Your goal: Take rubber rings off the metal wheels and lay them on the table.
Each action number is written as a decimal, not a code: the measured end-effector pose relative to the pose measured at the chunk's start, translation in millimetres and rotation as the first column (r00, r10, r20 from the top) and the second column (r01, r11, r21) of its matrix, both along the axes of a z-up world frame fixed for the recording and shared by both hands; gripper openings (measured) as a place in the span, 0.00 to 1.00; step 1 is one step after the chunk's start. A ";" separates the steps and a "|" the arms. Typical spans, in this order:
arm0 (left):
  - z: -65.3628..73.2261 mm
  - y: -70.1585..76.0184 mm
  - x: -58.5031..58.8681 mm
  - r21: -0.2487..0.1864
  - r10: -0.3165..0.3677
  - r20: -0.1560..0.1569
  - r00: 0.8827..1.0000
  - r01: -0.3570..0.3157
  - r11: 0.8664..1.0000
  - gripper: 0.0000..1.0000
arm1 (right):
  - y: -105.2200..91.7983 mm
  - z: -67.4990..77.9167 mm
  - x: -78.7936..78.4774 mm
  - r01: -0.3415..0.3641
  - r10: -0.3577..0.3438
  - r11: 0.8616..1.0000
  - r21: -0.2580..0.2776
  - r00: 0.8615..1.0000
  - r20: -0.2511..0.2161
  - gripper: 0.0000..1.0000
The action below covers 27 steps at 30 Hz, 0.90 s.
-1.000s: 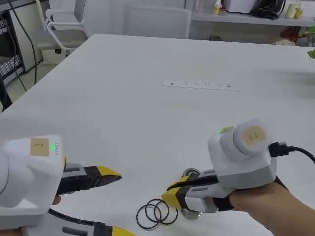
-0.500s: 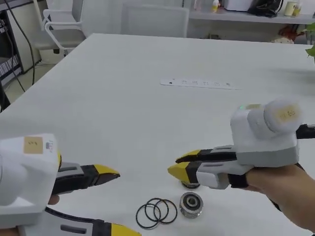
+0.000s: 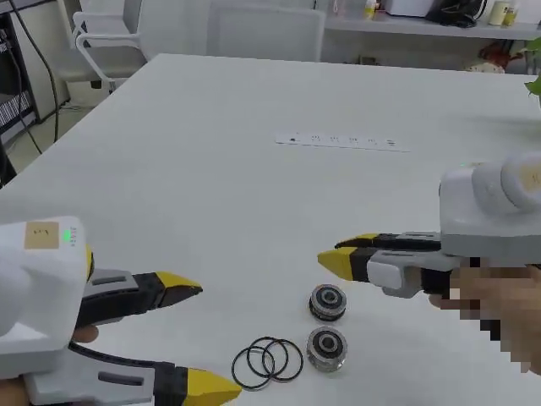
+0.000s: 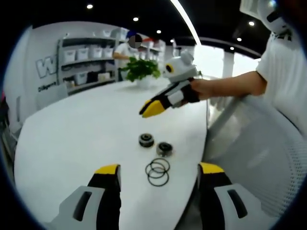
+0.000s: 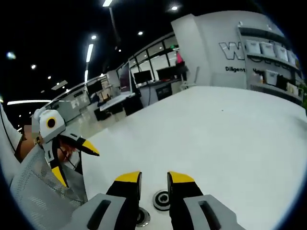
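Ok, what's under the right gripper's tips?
A metal wheel on the bare table, apart from the right gripper, which hangs above it. In the right gripper view one jaw covers part of the second wheel, so its near side is hidden.

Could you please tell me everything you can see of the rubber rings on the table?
The rings are three thin black hoops, rubber by the look, plain and round. They lie flat and loose on the white table, overlapping one another in a small cluster, already off the wheels. They sit close beside the nearer wheel, on its left in the head view; whether they touch it I cannot tell. Nothing grips them.
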<state>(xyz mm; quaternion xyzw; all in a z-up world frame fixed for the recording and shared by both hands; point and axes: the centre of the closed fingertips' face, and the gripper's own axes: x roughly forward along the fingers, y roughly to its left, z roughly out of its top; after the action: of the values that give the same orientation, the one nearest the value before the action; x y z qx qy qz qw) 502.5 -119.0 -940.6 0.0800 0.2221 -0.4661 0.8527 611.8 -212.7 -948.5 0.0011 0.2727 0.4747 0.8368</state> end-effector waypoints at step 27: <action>102.0 -40.0 68.1 0.043 -0.163 0.244 0.956 0.157 0.987 0.66 | -33.0 -42.5 1.9 0.071 -0.083 0.993 -0.094 0.988 -0.131 0.18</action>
<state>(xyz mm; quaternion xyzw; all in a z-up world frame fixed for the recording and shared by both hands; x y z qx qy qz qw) 570.6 -159.0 -838.7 0.1650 0.1124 -0.5174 0.8321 613.7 -245.8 -991.0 0.0062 0.3492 0.4280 0.8336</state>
